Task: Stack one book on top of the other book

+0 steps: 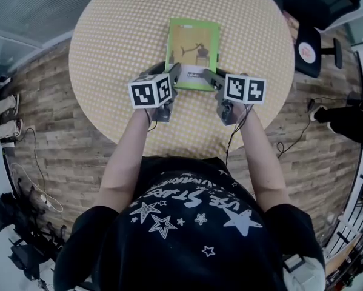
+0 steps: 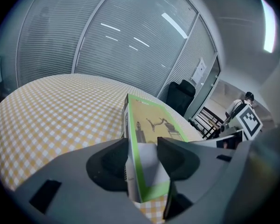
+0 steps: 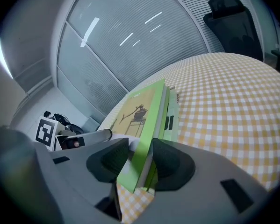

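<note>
While pinched at 2 corners, top book [image 1: 193,47]: held green cover up, long side running away from the person. Its near end looks slightly lifted in the right gripper view, so prob. not yet laid flat.
lower book [image 3: 171,113]: directly under top book, pale edge seen just past top book's R side.
left gripper [image 2: 142,157]: clamped on top book's near-L corner, one jaw on each face.
right gripper [image 3: 140,160]: same at top book's near-R corner. Only top book is pinched, lower book not gripped.
handling (judged): thin, light, fairly stiff. Glossy cover prob. slippery, and far end may droop if held by 1 corner.
hold (judged): both near corners, as now, w/ pads set well onto the cover, not just the edge.
table [image 1: 108,41]: checked cloth, under both books.
chair [image 3: 233,20]: well beyond top book's far-R corner.
</note>
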Action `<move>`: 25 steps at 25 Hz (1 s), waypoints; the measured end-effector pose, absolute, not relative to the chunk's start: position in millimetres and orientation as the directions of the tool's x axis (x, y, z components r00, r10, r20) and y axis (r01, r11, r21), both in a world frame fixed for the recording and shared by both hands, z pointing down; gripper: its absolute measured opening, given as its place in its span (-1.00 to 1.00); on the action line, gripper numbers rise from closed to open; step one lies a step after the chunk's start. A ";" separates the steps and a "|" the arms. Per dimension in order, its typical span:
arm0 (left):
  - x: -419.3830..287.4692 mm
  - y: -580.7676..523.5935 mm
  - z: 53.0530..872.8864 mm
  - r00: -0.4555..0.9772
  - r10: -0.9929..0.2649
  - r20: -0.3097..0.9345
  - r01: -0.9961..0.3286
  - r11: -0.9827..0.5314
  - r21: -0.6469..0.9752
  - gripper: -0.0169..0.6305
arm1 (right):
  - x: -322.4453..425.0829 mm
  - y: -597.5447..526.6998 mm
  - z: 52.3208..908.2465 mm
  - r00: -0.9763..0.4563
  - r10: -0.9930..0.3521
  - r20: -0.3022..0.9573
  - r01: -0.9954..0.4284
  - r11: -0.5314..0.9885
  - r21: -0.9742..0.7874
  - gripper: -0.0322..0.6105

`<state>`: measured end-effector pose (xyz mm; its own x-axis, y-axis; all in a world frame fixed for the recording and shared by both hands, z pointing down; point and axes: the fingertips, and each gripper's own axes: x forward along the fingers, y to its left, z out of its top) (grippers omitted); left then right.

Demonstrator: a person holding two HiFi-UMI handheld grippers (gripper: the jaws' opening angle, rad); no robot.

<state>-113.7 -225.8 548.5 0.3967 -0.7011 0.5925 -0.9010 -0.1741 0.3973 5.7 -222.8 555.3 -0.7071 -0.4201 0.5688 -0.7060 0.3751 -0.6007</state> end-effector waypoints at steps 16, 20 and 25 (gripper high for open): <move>-111.9 -226.9 549.9 0.396 -0.720 0.570 -0.901 -0.187 0.390 -0.34 | 7.9 -224.7 556.8 -0.721 -0.430 0.544 -0.689 0.358 -0.630 -0.35; -109.9 -227.3 545.5 0.406 -0.714 0.570 -0.909 -0.253 0.331 -0.34 | 8.6 -224.5 554.6 -0.718 -0.452 0.530 -0.691 0.368 -0.622 -0.35; -105.8 -222.1 532.2 0.410 -0.729 0.548 -0.912 -0.322 0.255 -0.26 | 12.4 -225.3 546.0 -0.703 -0.480 0.524 -0.706 0.389 -0.592 -0.35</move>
